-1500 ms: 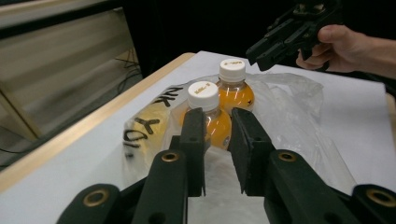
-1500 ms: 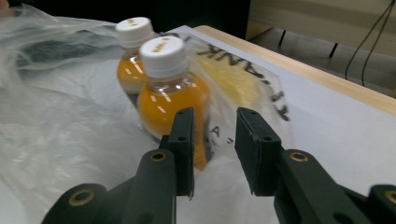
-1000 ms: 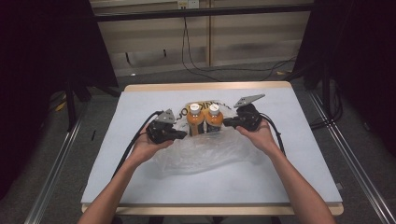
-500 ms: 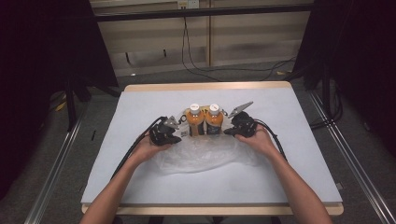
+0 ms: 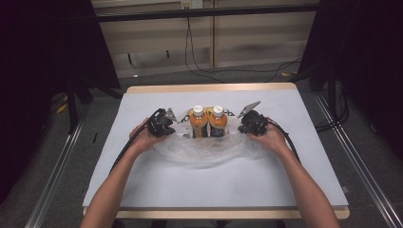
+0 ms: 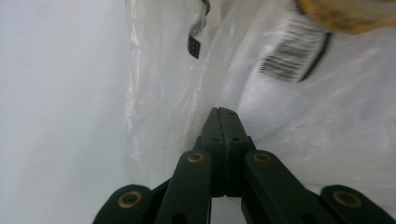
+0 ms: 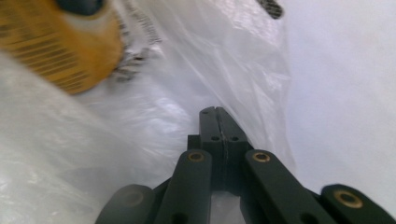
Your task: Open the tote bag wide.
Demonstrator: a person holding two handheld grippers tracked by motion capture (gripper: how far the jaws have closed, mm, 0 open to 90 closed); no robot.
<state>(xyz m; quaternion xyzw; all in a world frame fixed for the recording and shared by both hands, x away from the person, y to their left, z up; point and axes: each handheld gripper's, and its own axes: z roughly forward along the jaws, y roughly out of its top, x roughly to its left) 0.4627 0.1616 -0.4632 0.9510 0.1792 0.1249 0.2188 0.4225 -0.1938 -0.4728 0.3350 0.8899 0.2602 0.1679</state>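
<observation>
Now the left gripper (image 5: 172, 119) and right gripper (image 5: 241, 124) each pinch the clear bag (image 5: 204, 151) with fingers pressed together, two orange bottles (image 5: 208, 122) standing between them, and a hard pull could tip the bottles or tear the thin plastic.

A lab or recording studio, by the look of it — a table (image 5: 294, 156) under a plain pale cover stands alone on grey carpet, flanked left and right by metal floor rails (image 5: 57, 175). Black curtains (image 5: 43, 52) hang on both sides, and at the far wall cables (image 5: 199, 52) trail from a socket — nothing homely.
</observation>
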